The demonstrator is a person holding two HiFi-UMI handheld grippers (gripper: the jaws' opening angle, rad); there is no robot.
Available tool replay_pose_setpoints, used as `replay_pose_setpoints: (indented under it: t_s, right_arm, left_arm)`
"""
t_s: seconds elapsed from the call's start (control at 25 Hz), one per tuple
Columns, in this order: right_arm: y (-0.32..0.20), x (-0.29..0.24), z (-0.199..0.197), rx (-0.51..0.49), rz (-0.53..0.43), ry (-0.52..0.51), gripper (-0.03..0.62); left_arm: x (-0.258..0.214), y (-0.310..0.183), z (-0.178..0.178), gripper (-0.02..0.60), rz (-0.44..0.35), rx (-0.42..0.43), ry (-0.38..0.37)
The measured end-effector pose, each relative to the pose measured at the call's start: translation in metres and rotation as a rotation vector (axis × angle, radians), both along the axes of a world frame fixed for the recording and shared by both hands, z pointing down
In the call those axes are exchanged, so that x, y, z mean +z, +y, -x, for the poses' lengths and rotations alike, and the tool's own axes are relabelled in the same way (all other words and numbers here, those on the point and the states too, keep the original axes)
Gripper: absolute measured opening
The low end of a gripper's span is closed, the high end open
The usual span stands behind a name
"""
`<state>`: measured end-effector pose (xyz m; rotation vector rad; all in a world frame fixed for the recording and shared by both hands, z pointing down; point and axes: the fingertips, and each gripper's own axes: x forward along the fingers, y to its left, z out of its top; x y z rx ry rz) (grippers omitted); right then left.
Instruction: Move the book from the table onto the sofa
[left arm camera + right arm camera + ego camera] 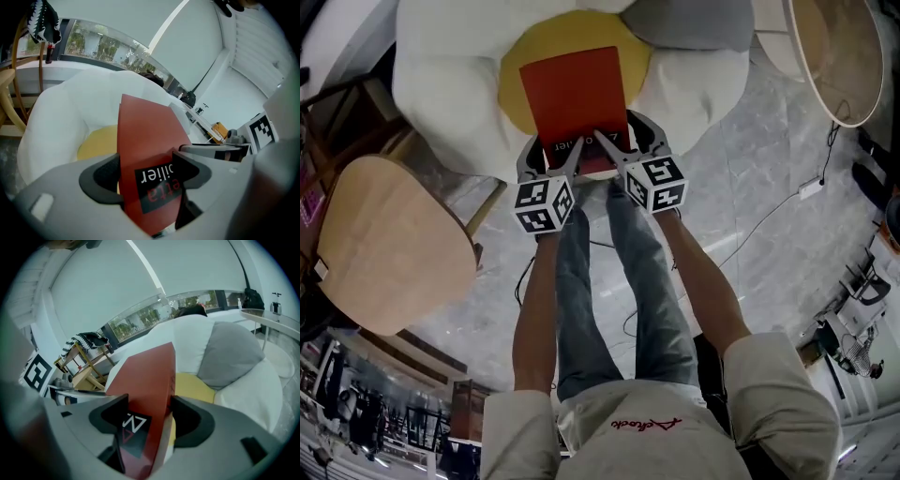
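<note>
Both left tongs (146, 177) and right tongs (150, 420) clamped on book (574, 94), over sofa (441, 84), jeans (581, 281) only in head view

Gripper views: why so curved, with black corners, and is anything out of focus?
Left gripper view: the fisheye lens bends straight lines and blackens the corners; the red book is sharp, the near right edge blurred. Right gripper view: same bending, left edge blurred. Head view: even light, milder bending.

Just ahead of the left gripper (566, 156) and right gripper (623, 147) spreads a white sofa (441, 84), its yellow centre cushion (572, 33) under the red book (577, 94) they clamp. A grey cushion (694, 23) lies ahead-right of the right gripper. Behind them, grey marble floor (750, 150) carries a white cable (809, 188).
</note>
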<state>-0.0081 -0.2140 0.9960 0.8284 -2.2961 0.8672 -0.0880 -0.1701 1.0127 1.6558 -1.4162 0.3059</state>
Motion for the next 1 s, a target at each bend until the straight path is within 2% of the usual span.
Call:
replay_pose_setpoints:
  t_s: [0.52,1.0]
  right_arm:
    - [-0.033,0.102,0.006,-0.022,0.046,0.032,0.296]
    - [-0.046,0.160,0.010,-0.041,0.082,0.072,0.296]
  left_arm:
    - [0.101,-0.031,0.005,0.339,0.031,-0.026,0.010]
    - [0.160,-0.043,0.007,0.339,0.076,-0.022,0.032]
